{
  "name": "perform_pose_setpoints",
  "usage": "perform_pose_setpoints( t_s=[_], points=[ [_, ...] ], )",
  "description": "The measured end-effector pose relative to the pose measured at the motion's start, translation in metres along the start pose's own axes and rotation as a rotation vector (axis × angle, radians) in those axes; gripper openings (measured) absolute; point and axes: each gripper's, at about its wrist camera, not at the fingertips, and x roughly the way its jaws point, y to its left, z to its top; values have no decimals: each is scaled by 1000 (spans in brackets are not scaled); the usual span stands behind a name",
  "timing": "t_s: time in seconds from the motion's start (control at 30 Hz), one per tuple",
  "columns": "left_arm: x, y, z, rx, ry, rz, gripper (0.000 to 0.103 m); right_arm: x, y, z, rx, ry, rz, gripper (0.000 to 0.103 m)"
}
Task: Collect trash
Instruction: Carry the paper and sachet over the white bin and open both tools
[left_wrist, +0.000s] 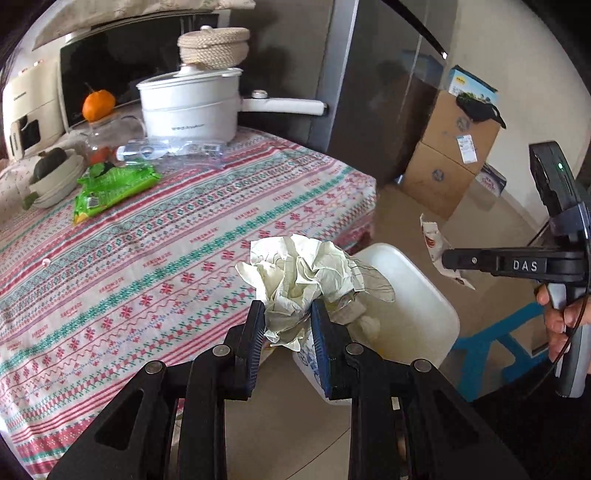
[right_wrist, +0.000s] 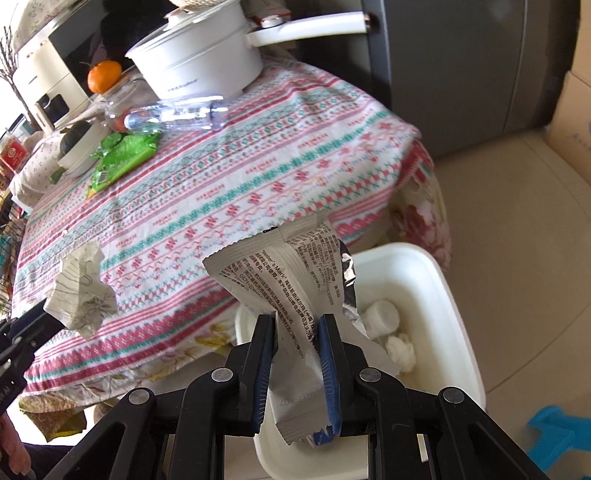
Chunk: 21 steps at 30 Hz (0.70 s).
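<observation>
Left gripper (left_wrist: 288, 325) jaws pinch crumpled cream paper ball (left_wrist: 299, 277), right gripper (right_wrist: 297, 338) jaws pinch torn grey foil wrapper (right_wrist: 291, 273), both near white plastic bin (right_wrist: 436, 280) rim; early release risks dropping beside it.

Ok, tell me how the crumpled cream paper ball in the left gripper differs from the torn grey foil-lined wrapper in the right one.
The crumpled cream paper ball is wadded into a round lump; the torn grey foil-lined wrapper is flatter, twisted and ripped open. The paper bears thin drawn lines; the wrapper carries dense black print and shiny foil inside. Both are pinched in a gripper, left gripper and right gripper, near the white plastic bin.
</observation>
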Motion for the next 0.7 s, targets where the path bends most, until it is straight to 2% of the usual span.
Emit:
perform_pose_setpoints(
  t_s=[0.2, 0.37, 0.57, 0.7],
  points=[
    [17, -41, -11, 118, 47, -43, 27, 5, -30, -16, 79, 74, -36, 22],
    [43, -68, -16, 203, 78, -62, 28, 4, -44, -22, 107, 85, -35, 22],
    [78, -81, -18, 219, 127, -55, 28, 8, -52, -22, 123, 105, -41, 23],
    [93, -82, -16, 193, 141, -63, 28, 12, -60, -25, 133, 126, -58, 23]
  ],
)
